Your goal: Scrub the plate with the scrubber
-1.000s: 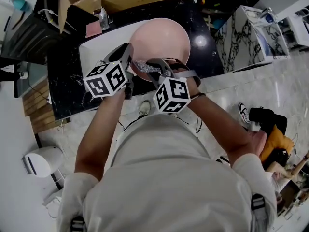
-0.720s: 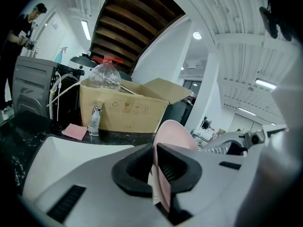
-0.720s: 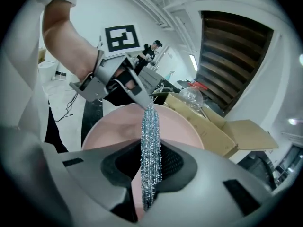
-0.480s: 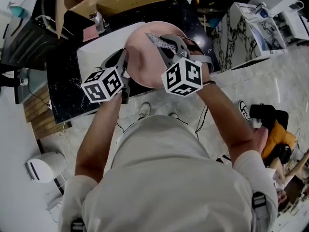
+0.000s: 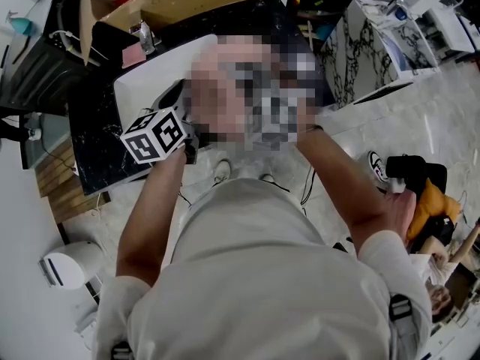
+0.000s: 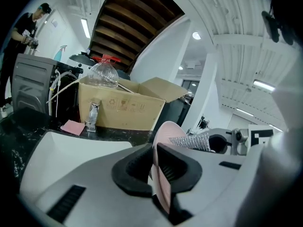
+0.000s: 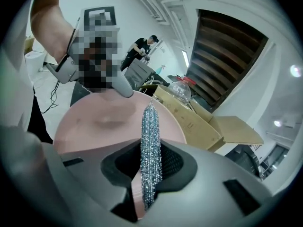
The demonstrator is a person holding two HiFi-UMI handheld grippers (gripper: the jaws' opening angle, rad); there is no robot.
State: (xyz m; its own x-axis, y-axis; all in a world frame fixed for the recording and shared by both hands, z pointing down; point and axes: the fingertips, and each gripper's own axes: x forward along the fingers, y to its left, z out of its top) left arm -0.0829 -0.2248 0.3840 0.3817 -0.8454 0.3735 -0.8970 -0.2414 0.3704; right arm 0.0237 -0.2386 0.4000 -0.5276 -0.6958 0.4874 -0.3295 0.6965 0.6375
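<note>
1. Left gripper view: your left gripper is clamped on the rim of the plate. The plate stands on edge between the pads. The jaws have just eased open a little, yet both pads press on the rim.
2. In that same view the scrubber sits against the plate's right side, near its upper part.
3. Right gripper view: your right gripper is clenched on the scrubber. It is a silvery mesh pad seen edge-on, upright between the pads and reaching well past their tips.
4. Beyond the scrubber, the plate's pink face fills the middle of that view, tilted towards you. A strip of pink also shows in the jaw gap just left of the mesh. You cannot tell from here whether the mesh presses on the plate or only lies beside it.
5. Head view: a mosaic patch covers the plate and your right gripper. Your left gripper shows at the patch's left edge, above the near edge of the black counter.
6. A white sink is set into that counter, below and left of your left gripper.
7. Behind the sink stands an open cardboard box, with a clear bottle showing above its top edge. Both are well apart from the plate.
</note>
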